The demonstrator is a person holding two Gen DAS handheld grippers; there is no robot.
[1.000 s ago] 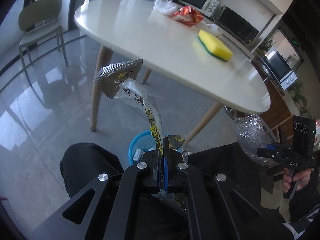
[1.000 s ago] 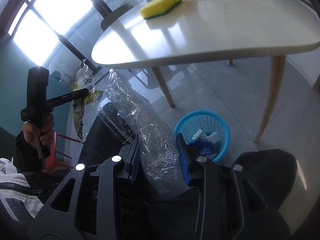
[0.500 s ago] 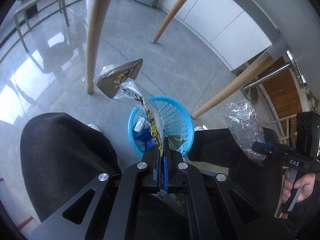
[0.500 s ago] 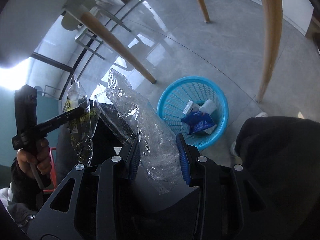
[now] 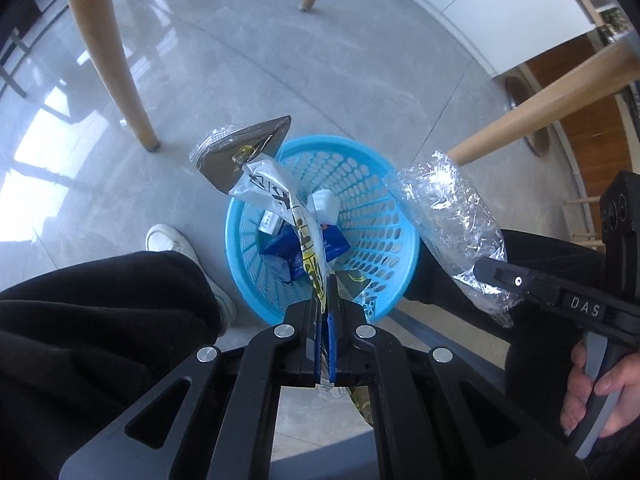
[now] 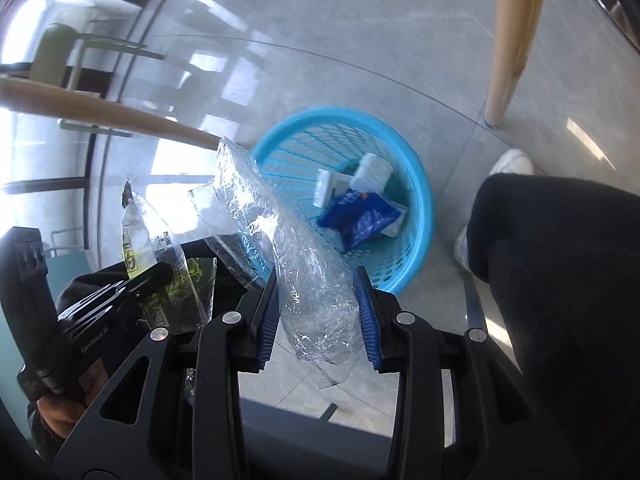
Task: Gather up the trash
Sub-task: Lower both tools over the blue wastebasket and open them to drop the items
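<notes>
My left gripper (image 5: 325, 280) is shut on a snack wrapper (image 5: 256, 172), silver inside with clear printed plastic, held above the blue trash basket (image 5: 396, 216). My right gripper (image 6: 316, 276) is shut on a crumpled clear plastic wrapper (image 6: 296, 248), held over the near rim of the same basket (image 6: 420, 188). That clear wrapper (image 5: 452, 216) and the right gripper (image 5: 552, 296) also show at the right of the left wrist view. The left gripper (image 6: 148, 276) with its snack wrapper (image 6: 148, 236) shows at the left of the right wrist view. The basket holds a blue packet (image 6: 360, 216) and white scraps (image 6: 372, 168).
Wooden table legs (image 5: 108, 52) (image 5: 548, 100) (image 6: 512, 40) stand around the basket on the grey tiled floor. The person's black-trousered legs (image 5: 100, 320) (image 6: 560, 280) and white shoes (image 5: 168, 240) flank the basket. A chair (image 6: 52, 56) stands further off.
Both grippers have tilted down from the tabletop towards the floor and moved closer over the blue basket, still holding their wrappers. The table top has left the view.
</notes>
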